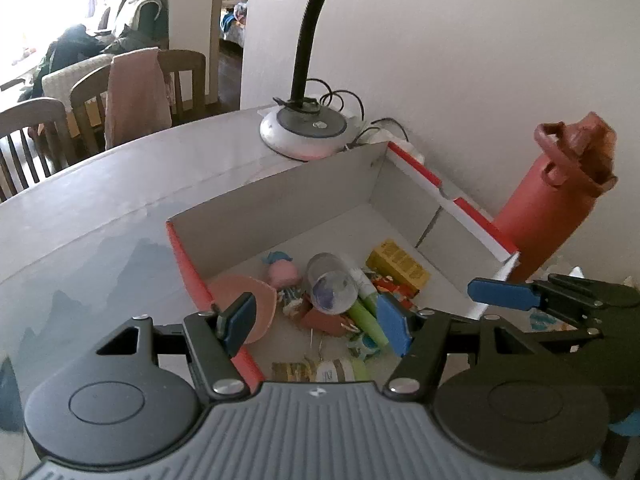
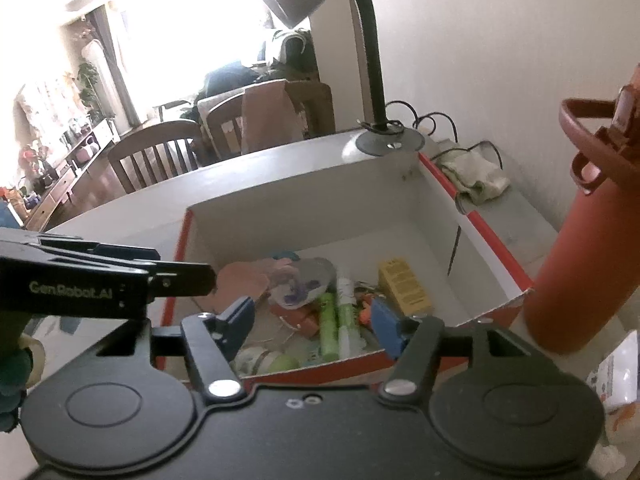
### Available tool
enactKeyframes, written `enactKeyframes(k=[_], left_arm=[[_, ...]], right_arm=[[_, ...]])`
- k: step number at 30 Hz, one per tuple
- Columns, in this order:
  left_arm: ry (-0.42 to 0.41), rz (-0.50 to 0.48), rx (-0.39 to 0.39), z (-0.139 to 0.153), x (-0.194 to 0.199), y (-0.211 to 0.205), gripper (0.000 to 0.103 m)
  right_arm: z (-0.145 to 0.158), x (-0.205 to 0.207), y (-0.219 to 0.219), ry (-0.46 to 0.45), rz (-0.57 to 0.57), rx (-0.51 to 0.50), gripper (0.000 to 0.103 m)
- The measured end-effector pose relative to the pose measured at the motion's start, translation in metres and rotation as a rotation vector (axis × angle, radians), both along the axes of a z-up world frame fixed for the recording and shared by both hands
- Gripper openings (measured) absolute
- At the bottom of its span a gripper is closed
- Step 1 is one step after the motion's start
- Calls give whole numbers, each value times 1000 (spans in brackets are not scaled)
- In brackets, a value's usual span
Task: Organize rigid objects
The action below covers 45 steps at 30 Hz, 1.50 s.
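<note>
Left wrist view: green tube (image 1: 366, 316) is seen lying flat in the box (image 1: 280, 184) — long axis toward the far wall; both claws — left gripper (image 1: 316, 322), right gripper (image 2: 312, 328) — are held wide, empty.

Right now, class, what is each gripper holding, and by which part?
Nothing. The left gripper and the right gripper both hang with open, empty jaws above the box; the toys and tubes lie loose inside it.

wall (image 1: 460, 60): plain white | tabletop (image 1: 100, 208): pale grey | wooden chairs (image 1: 36, 136): beyond the tabletop, pink cloth (image 1: 136, 96) draped over one | window (image 2: 180, 20): glaring daylight | sideboard (image 2: 60, 188): far left, cluttered
</note>
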<state>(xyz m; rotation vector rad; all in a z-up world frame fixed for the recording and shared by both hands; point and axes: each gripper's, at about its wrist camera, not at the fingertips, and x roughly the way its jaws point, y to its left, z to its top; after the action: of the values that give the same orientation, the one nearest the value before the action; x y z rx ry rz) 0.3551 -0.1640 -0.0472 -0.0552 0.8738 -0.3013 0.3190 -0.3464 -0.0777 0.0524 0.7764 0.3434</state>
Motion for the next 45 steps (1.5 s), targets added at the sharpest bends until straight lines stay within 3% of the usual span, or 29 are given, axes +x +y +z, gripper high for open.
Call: enactKeyframes(k=[2,4,17,20,22,45], left_arm=[[-8,7,-6,4,-9,5,67],[-18,14,-13,7,-17,10,77],[-62,54,-33,24,-65,43,86],[-80,56,-40,26,-74,48,95],[-91,60,-46,27,-79,52,103],[-152,44,-29,32,-124,71,103]], right_arm=[[4,-7,2,-9,4,0,70],[7,-14,4,-20,8,-1,73],[25,-56,9,-69,14,38,98],[30,-65,12,-85,16,51,101],[33,-70,13,-95,15,59,102],[46,-99,36,-125,14,78,102]])
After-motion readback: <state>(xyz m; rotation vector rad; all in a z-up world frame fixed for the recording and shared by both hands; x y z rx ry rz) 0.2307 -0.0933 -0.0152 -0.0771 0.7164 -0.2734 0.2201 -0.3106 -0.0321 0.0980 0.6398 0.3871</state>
